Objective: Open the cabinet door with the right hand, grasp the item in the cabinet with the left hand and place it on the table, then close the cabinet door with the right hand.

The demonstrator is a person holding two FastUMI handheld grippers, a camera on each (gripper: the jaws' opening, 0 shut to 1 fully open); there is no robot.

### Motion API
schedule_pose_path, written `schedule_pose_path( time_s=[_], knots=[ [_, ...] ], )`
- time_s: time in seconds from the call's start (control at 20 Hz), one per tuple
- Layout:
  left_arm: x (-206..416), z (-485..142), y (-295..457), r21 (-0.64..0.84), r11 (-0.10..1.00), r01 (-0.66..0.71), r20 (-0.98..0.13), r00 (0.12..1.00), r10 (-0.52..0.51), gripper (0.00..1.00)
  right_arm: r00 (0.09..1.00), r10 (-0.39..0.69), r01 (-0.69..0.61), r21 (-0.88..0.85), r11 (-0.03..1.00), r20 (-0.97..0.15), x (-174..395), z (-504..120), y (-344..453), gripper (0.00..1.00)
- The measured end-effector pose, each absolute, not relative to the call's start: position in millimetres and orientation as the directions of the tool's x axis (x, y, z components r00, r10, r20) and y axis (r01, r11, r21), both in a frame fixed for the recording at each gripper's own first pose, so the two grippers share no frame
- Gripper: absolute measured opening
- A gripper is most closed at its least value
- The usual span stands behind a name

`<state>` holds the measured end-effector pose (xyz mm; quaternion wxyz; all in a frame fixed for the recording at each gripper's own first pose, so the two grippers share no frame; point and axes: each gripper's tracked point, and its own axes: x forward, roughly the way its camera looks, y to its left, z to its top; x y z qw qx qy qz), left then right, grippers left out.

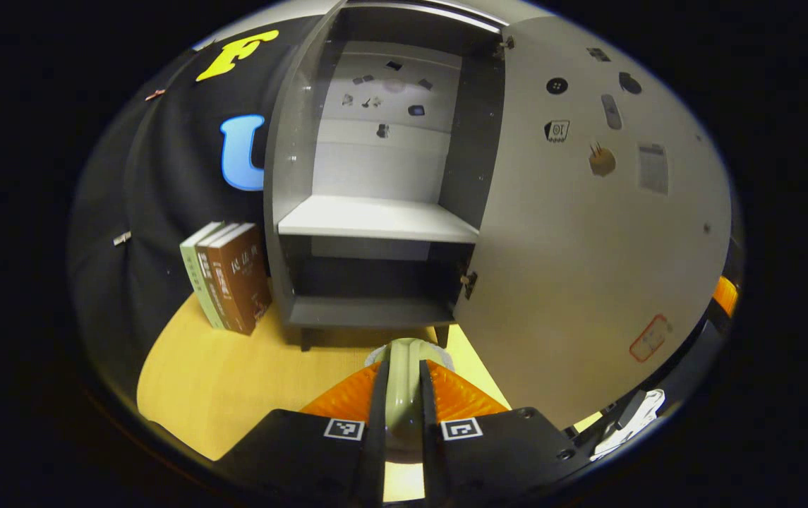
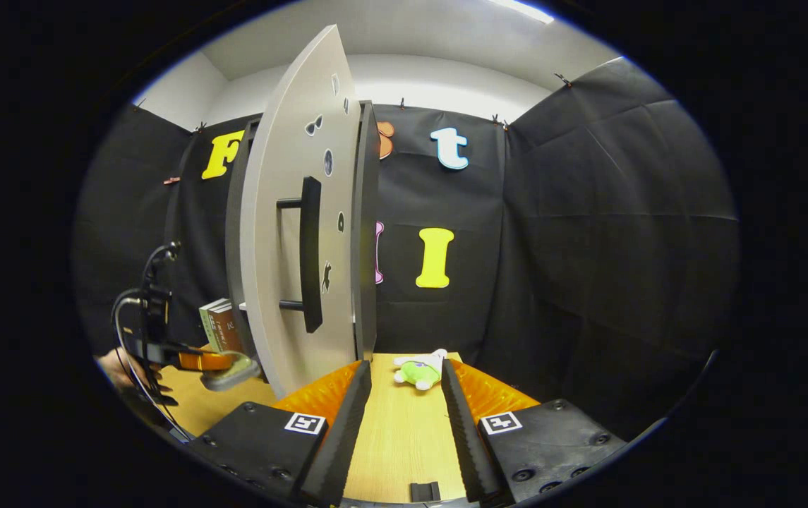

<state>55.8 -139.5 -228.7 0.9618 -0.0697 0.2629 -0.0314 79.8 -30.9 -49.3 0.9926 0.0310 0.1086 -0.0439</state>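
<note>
Cabinet (image 1: 375, 219) standing open, door (image 1: 587, 233) swung wide toward 3 o'clock in the left gripper view; shelves bare. Left gripper (image 1: 404, 395) clamped on a pale green item (image 1: 404, 384), both fingers pressing its narrow edge, long axis running straight ahead toward 12 o'clock. Item held out of the cabinet, low over the yellow table (image 1: 220, 381), contact with the tabletop not determinable. In the right gripper view, right gripper (image 2: 404, 416) with fingers spread apart, nothing between them. Door handle (image 2: 310, 254) upright at 11 o'clock from that gripper, near but not touching. Right gripper judged far nearer the handle than the left. Plush toy (image 2: 419, 370) lying ahead at 12 o'clock. Books (image 1: 227, 279) leaning at 10 o'clock.
</note>
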Motion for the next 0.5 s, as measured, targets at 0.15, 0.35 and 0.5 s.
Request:
schedule_pose_path(
  time_s=[0.15, 0.35, 0.5],
  knots=[
    [51.7, -262.0, -149.7, -0.144, 0.989, 0.028, -0.507, 0.857, -0.098, 0.25, 0.978, -0.037, 0.052, 0.065, 0.997, -0.206, 89.0, -50.8, -24.5, 0.64],
    [50.7, -306.0, -154.7, -0.147, 0.989, -0.008, -0.504, 0.861, -0.068, 0.25, 0.97, 0.01, -0.001, 0.038, 0.999, -0.244, 108.5, -73.0, -25.6, 0.65],
    [51.1, -340.8, -155.1, -0.112, 0.993, -0.045, -0.511, 0.859, -0.018, 0.24, 0.965, 0.022, -0.014, 0.033, 0.999, -0.26, 120.3, -83.6, -33.5, 0.65]
  ],
)
